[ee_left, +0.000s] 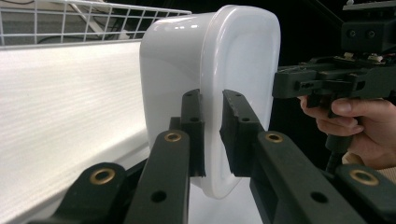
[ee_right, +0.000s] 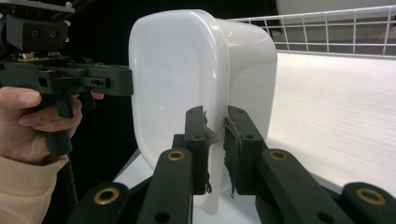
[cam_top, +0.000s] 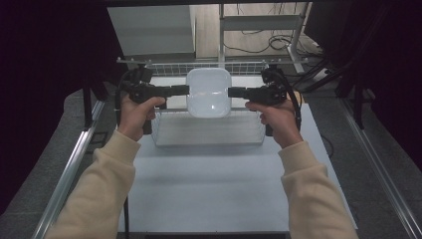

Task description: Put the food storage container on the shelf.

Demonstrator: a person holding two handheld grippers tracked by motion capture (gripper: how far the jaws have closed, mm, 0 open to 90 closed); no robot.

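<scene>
One white plastic tub (cam_top: pixel 209 92) hangs in the air above one wire basket (cam_top: pixel 208 130), which stands toward the far edge of the desk (cam_top: pixel 214 184). The tub is held between two tongs, one in each hand of the person.

The left tongs (cam_top: pixel 185 90) come in from the left side of the desk and are closed on the tub's left rim; in the left gripper view the two black jaws sit close together with the rim's thin wall pinched between them. The right tongs (cam_top: pixel 232 92) come in from the right side and are closed on the opposite rim — in the right gripper view the jaws clamp the rim in the same way, and their pads look frayed at the edges.

In the high view the tub shows its flat rounded-square face toward the camera, so it is tipped on its side. No label or writing can be read on the tub, the basket or the tongs.

Both sleeves (cam_top: pixel 102 189) are cream-coloured — two forearms reaching in from the near edge.
</scene>
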